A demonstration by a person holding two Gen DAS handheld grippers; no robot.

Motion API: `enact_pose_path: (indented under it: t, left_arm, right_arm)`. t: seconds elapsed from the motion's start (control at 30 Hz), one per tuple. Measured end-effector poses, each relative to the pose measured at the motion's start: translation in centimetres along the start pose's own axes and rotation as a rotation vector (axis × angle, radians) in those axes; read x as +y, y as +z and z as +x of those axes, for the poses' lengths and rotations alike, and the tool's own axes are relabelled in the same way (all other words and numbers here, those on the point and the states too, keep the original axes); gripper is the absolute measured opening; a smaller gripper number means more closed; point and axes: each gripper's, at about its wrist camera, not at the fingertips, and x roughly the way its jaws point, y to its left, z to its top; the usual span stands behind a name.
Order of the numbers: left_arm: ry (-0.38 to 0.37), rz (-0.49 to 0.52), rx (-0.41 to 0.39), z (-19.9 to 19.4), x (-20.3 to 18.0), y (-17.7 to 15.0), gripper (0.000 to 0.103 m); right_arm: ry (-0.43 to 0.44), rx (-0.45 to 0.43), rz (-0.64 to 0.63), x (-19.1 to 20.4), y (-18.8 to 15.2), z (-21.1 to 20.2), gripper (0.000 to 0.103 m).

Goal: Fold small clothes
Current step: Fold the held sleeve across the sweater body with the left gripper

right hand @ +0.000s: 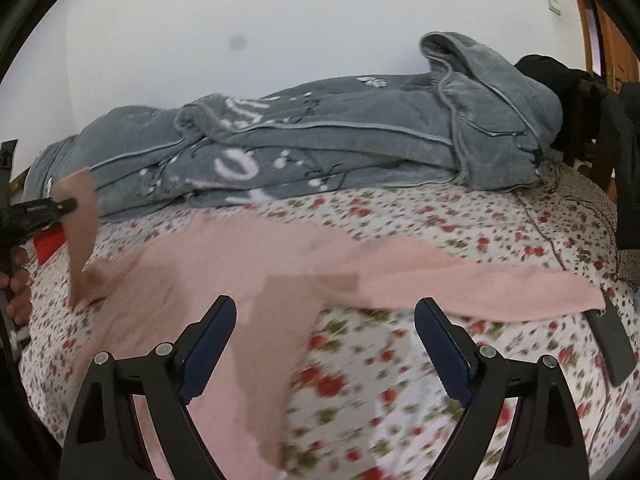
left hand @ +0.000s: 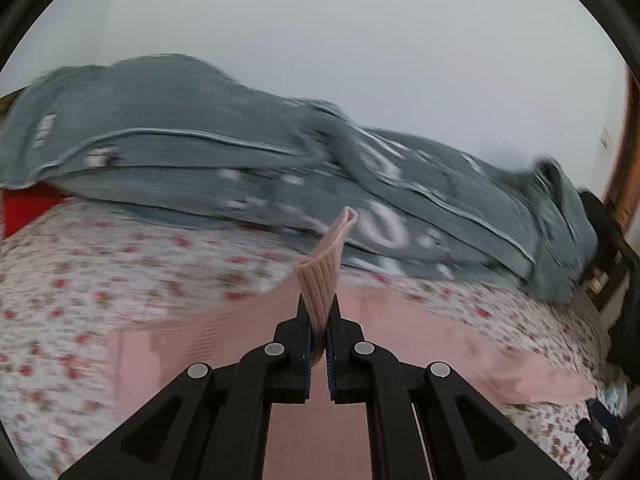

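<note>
Sleeve-fold step: left hand-held gripper point(left hand: 319, 332) clenched on pink garment's point(right hand: 256, 256) ribbed cuff point(left hand: 326, 264) over bed point(right hand: 400, 380), right hand-held gripper point(right hand: 325, 344) released w/ nothing btwn jaws; next likely needs laying cuff across body.

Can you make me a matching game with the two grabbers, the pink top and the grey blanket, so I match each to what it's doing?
Things:
1. left gripper
2. right gripper
3. pink top
4. grey blanket

What it's doing:
A. bunched up along the wall side of the bed
B. fingers wide apart, holding nothing
C. spread on the flowery sheet, one ribbed end lifted
D. fingers shut on a ribbed pink edge

Pairs: 1-D, 2-B, 3-C, 4-A
</note>
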Motion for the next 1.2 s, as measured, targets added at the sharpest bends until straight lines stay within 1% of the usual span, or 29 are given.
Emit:
enact_pose_path:
  t: [0.17,0.27,0.33,0.4,0.47,0.53,0.57,0.6,0.63,0.67,0.7,0.77,0.83,0.9,0.93,0.97,1.0,1.03,1.1,1.17,1.2]
  left_arm:
    - [-0.090,0.087,0.081,4.3,-9.4,-3.3,0.006]
    - [-0.118,0.136,0.139,7.0,-14.0,-5.5,0.006]
    - [-0.124,0.170,0.178,8.7,-16.6,-7.3,0.006]
    - [-0.119,0.195,0.208,10.1,-18.2,-8.8,0.007]
    - [-0.122,0.201,0.250,11.1,-18.8,-10.3,0.008]
    - [-0.146,0.195,0.303,11.8,-18.8,-10.8,0.013]
    - [-0.158,0.191,0.332,12.1,-18.7,-10.8,0.021]
    - [-0.168,0.184,0.346,12.0,-18.3,-10.6,0.025]
    - [-0.178,0.171,0.343,11.6,-17.5,-10.3,0.026]
    - [-0.185,0.158,0.326,10.8,-16.4,-9.8,0.032]
    - [-0.186,0.153,0.312,10.4,-15.6,-9.2,0.051]
    - [-0.161,0.143,0.252,8.9,-12.9,-8.0,0.077]
    - [-0.126,0.134,0.187,7.5,-9.7,-6.9,0.077]
    - [-0.073,0.133,0.161,6.6,-6.2,-6.0,0.077]
    - [-0.031,0.135,0.153,6.3,-4.4,-5.6,0.077]
    - [0.009,0.139,0.147,6.1,-2.5,-5.3,0.077]
    - [0.033,0.145,0.142,5.9,-0.8,-5.2,0.077]
    - [0.046,0.151,0.141,5.9,0.4,-5.2,0.077]
    - [0.063,0.162,0.147,6.1,3.3,-5.5,0.077]
    - [0.063,0.164,0.162,6.9,4.9,-5.8,0.076]
    - [0.059,0.161,0.171,7.3,5.6,-6.1,0.070]
  right_arm:
    - [0.002,0.022,0.028,-3.8,-0.8,1.1,0.090]
    - [0.002,0.041,0.046,-5.7,-1.9,1.4,0.090]
    - [0.001,0.048,0.059,-6.7,-2.5,1.6,0.090]
    - [0.006,0.056,0.068,-7.2,-3.1,1.9,0.090]
    - [0.009,0.070,0.080,-7.6,-3.6,2.3,0.090]
    - [0.013,0.087,0.085,-7.5,-3.9,2.9,0.090]
    - [0.015,0.094,0.084,-7.5,-3.9,3.2,0.090]
    - [0.019,0.099,0.080,-7.3,-3.8,3.5,0.090]
    - [0.024,0.103,0.072,-6.9,-3.6,3.8,0.090]
    - [0.024,0.105,0.062,-6.3,-3.3,4.1,0.090]
    - [0.024,0.105,0.054,-5.9,-3.2,4.3,0.090]
    - [0.035,0.100,0.031,-4.4,-2.6,4.8,0.090]
    - [0.052,0.087,0.005,-2.4,-2.0,5.2,0.090]
    - [0.056,0.077,-0.021,-0.7,-1.8,5.7,0.089]
    - [0.055,0.075,-0.038,0.3,-1.8,6.2,0.088]
    - [0.053,0.077,-0.055,1.2,-1.7,6.7,0.083]
    - [0.051,0.083,-0.068,2.2,-1.7,7.4,0.078]
    - [0.053,0.088,-0.073,2.7,-1.7,7.8,0.076]
    - [0.061,0.102,-0.087,3.9,-1.6,9.2,0.065]
    - [0.051,0.117,-0.097,4.8,-1.5,10.7,0.061]
    - [0.038,0.127,-0.100,5.2,-1.5,11.6,0.059]
